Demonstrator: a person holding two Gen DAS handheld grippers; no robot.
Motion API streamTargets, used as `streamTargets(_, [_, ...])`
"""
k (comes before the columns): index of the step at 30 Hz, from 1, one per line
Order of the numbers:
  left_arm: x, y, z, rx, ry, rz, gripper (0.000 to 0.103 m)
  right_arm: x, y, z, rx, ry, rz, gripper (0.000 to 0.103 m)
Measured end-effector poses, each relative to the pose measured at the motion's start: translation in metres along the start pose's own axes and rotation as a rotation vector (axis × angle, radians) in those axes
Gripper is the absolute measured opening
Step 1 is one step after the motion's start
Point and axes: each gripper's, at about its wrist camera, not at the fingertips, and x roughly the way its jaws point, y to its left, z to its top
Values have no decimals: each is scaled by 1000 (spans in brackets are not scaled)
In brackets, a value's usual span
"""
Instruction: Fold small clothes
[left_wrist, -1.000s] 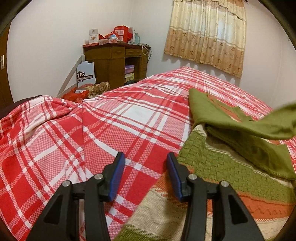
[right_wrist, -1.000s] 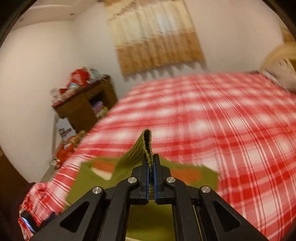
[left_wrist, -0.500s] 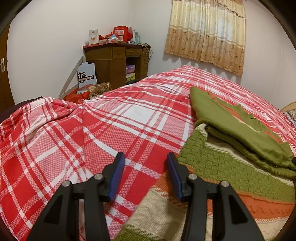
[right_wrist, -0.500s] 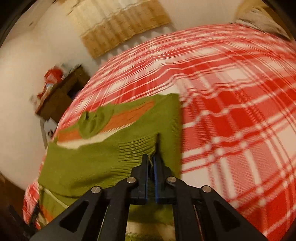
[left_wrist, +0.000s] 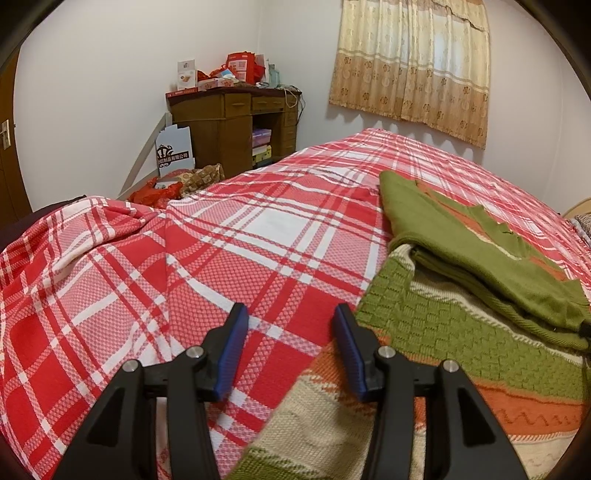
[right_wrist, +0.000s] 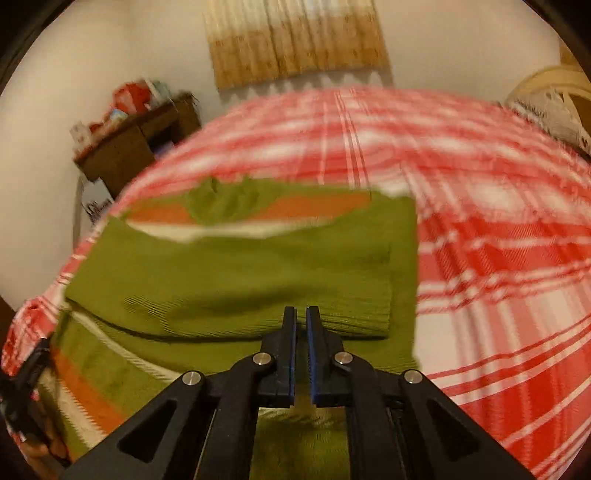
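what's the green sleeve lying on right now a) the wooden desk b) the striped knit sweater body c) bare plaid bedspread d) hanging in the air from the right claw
b, the plain green sleeve lies folded flat across the striped knit sweater, which is spread on the red plaid bedspread; the right wrist view shows the same fold resting on the knit, not lifted.

Left gripper (left_wrist: 290, 328) gapes empty; right gripper (right_wrist: 301, 319) nearly closed (both angled downward).
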Motion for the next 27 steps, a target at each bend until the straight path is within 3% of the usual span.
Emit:
streamTargets(3, [1,0,0,2,0,3,51,-3,-9,0,48,2,38,5])
streamTargets(6, [1,-1,-1,8,1,8,52,-15,-9,-4,40,57,-21,5])
streamTargets(8, [1,-1,-1,6,1,6,52,-39,-2,-14,15,24,-57,5])
streamTargets(14, [2,-1,-1,8,3,9,53,-107,-2,-52,-4,-82,-16,8])
streamTargets(15, [2,-1,0,7,3,8,55,-113,-3,-57,-2,-84,-11,17])
streamTargets(18, [2,-1,-1,10,10,-11,64,-137,-11,-77,21,-105,-2,73])
streamTargets(22, [1,-3,-2,35,26,19,78,-164,-25,-100,66,-131,-9,75])
streamTargets(24, [-1,0,-2,27,43,94,103,-176,-30,-111,84,-138,-6,75])
streamTargets(27, [-5,16,-4,-23,94,59,103,-194,-34,-129,90,-139,-3,75])
